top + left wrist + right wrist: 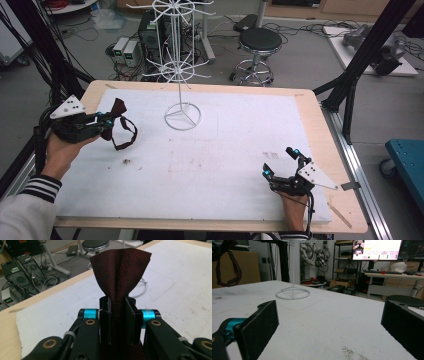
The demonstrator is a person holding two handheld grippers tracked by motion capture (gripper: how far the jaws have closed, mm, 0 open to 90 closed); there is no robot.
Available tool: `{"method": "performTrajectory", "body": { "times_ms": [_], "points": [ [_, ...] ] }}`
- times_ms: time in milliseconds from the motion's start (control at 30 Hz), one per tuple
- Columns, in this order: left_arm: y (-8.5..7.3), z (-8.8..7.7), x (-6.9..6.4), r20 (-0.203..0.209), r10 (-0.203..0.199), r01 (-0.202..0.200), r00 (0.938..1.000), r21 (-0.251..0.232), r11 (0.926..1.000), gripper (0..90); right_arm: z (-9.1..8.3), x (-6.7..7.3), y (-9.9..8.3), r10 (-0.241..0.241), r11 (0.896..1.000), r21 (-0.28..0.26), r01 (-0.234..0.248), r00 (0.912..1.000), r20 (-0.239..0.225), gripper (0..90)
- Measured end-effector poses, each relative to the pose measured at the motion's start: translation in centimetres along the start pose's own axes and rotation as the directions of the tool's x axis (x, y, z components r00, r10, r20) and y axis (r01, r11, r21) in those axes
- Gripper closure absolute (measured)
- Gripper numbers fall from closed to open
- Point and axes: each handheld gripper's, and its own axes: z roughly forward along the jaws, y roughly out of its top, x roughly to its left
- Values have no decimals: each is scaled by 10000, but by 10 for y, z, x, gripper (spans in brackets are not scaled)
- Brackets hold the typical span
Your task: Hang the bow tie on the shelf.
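Setting: a lab floor strewn with cables and a stool (259,42), a wooden bench (320,125) under a white mat (225,150).
Left gripper (102,121): at the bench's left edge, clenched on a dark red bow tie (116,111), held clear of the mat; its strap (126,135) hangs in a loop below.
Right gripper (282,162): near right corner, jaws wide apart, holding nothing, low over the mat.
Rack: a white wire stand (182,60) at far centre, its arms bare.
Progress: the tie looks picked up; if the rack is its goal, carrying it over and hanging the strap on an arm remain.
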Motion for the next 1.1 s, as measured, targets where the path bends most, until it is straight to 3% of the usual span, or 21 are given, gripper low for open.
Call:
{"method": "performTrajectory", "body": {
  "times_ms": [333, 1100],
  "points": [
    [19, 6, -6, 88, 104, -101, 9999, -288, 9995, 762, 0, 0, 0, 7, 10000, 1, -7, 10000, -2, 6],
    [66, 27, -31, 979, 469, -375, 9941, -956, 9947, 762, 0, 0, 0, -2, 10000, -9, 2, 10000, -8, 6]
  ]
}}
